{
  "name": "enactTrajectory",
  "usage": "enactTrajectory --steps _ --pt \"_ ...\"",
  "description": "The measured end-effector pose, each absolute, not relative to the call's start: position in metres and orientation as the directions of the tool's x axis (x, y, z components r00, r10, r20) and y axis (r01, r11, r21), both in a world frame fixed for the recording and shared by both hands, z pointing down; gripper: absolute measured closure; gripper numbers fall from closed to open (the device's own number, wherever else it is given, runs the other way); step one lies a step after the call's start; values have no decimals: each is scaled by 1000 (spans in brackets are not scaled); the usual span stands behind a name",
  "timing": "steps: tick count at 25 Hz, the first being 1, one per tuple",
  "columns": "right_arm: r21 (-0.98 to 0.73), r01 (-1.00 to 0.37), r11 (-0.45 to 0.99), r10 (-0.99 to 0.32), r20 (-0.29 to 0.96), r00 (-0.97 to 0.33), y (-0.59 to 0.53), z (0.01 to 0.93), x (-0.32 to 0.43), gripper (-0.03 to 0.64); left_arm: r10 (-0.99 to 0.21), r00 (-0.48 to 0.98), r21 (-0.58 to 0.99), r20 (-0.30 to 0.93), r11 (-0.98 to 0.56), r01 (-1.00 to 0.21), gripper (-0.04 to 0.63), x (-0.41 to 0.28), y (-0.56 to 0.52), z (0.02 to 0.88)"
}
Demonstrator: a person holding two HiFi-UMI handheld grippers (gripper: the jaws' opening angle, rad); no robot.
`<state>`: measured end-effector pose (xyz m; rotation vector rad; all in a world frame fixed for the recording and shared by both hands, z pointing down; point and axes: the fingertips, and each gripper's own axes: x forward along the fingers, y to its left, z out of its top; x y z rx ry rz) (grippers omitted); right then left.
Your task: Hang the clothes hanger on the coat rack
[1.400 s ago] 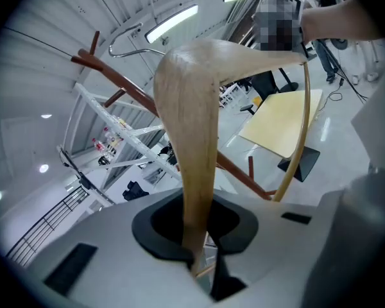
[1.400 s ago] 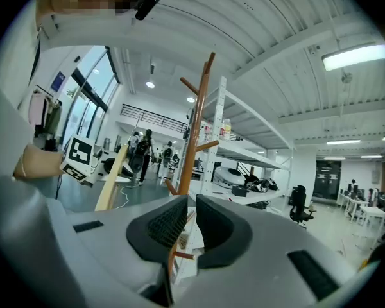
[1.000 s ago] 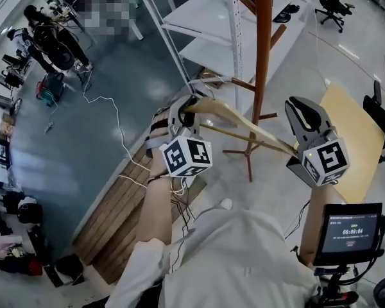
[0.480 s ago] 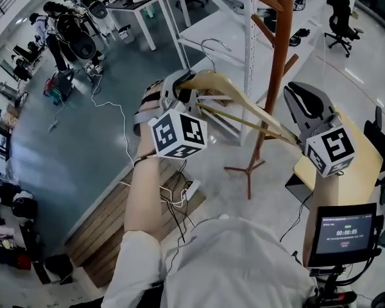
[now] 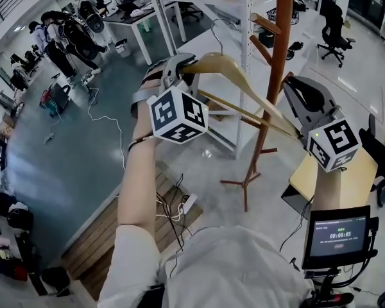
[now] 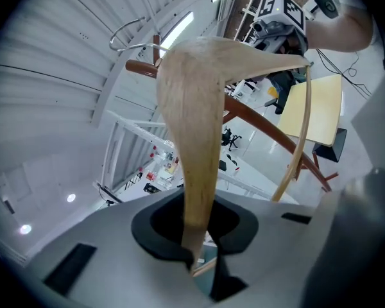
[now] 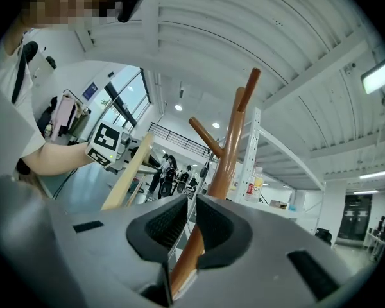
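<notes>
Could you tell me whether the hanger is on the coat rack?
Off: left gripper and right gripper hold the hanger beside the rack, hook on no peg.

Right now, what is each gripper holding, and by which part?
Both grippers hold the wooden clothes hanger. The left gripper is clamped on the end of one arm, and the right gripper on the opposite end.

coat rack pole [image 5: 279, 56] just beyond the hanger [image 5: 221, 61], white shelving [image 5: 246, 18] close behind, open floor [image 5: 83, 140] left
</notes>
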<state>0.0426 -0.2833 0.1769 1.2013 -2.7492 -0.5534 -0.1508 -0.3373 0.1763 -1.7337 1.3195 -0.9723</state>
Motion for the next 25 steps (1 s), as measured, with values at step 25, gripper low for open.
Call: enactTrajectory --steps 25 --pt "337 -769 543 -812 -23 -583 -310 184 71 568 -923 317 -893 218 -320 -318 545 -100 -397 175"
